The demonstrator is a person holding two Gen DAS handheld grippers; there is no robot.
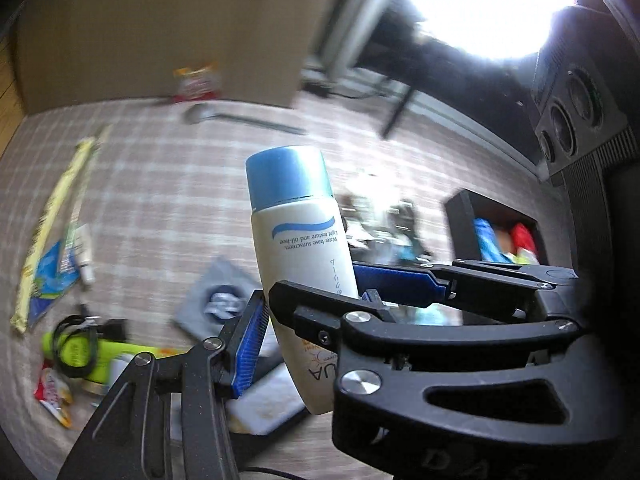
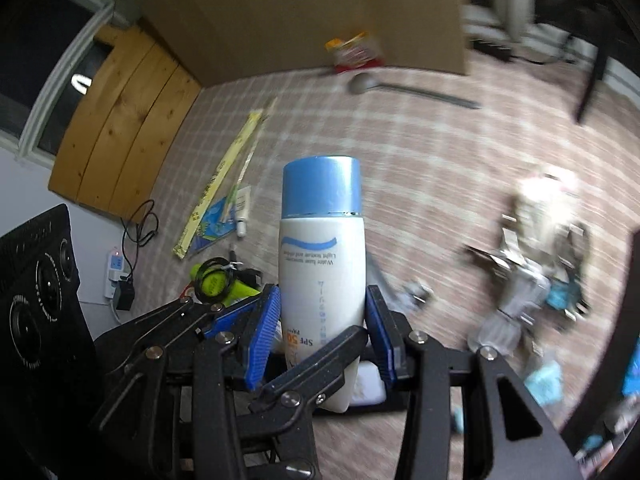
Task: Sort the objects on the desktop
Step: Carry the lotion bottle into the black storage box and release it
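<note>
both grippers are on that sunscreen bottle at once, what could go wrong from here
1. The sunscreen bottle is clamped by the right gripper and the left gripper together; if the hands part unevenly it could twist or slip out.
2. It is gripped low, with the blue cap end standing free, so it may lever over.
3. Below lies clutter such as the yellow-green tube; a dropped bottle could scatter it.
</note>
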